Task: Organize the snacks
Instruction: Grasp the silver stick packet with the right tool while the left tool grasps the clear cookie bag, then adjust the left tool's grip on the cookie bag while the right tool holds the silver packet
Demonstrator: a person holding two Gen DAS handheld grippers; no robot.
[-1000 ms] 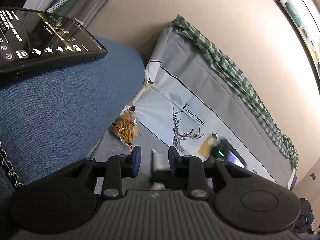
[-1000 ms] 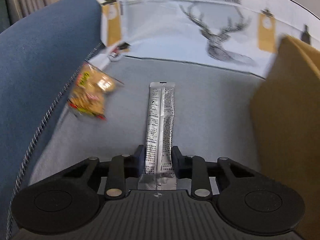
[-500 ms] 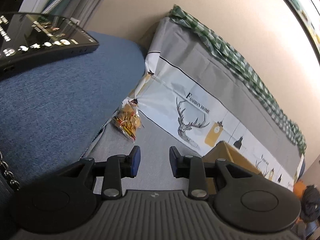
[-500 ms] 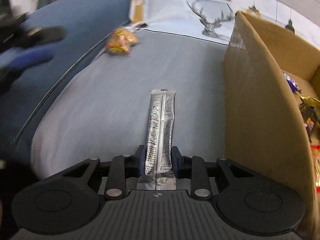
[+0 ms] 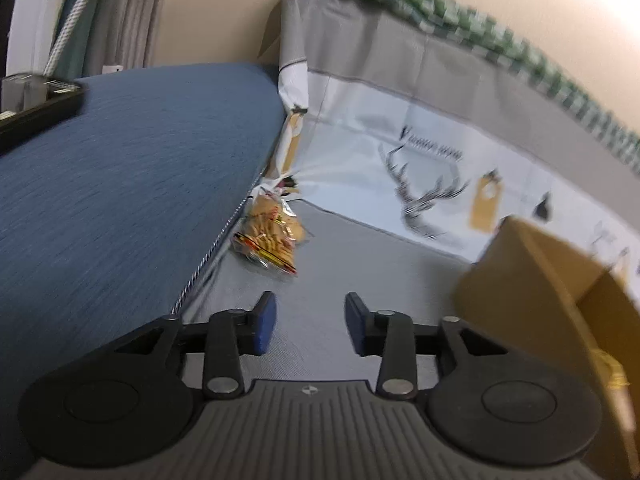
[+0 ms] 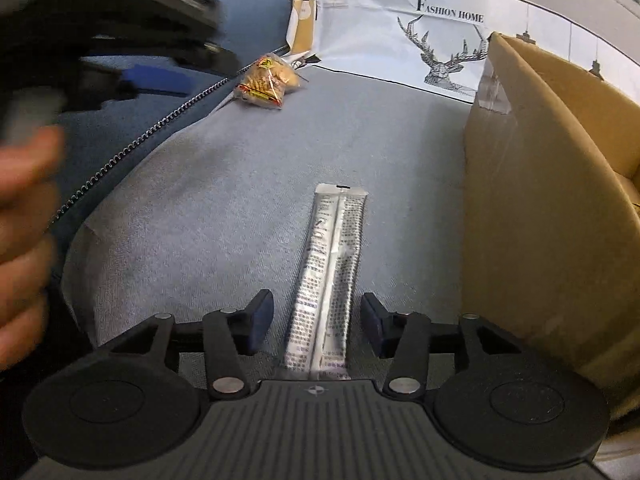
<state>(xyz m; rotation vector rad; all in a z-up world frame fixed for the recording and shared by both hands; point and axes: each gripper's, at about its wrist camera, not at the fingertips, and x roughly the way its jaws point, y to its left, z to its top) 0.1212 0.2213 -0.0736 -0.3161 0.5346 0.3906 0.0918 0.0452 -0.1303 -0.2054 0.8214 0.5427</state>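
Observation:
A long silver snack stick pack (image 6: 330, 276) lies on the grey sofa seat between the spread jaws of my right gripper (image 6: 318, 320), which is open and not touching it. A clear bag of orange crackers (image 5: 270, 236) lies in the seat's far left corner, ahead of my left gripper (image 5: 310, 322), which is open and empty. The cracker bag also shows in the right wrist view (image 6: 266, 80). A brown cardboard box (image 6: 548, 208) stands to the right; it also shows in the left wrist view (image 5: 560, 280).
A blue sofa armrest (image 5: 120, 200) runs along the left with a black phone (image 5: 36, 108) on it. A white deer-print cover (image 6: 440, 32) hangs over the backrest. The hand with the left gripper (image 6: 100, 56) shows blurred at upper left in the right wrist view.
My right gripper has opened and let go of the silver stick pack, which now lies on the seat. My left gripper has swung toward the cracker bag.

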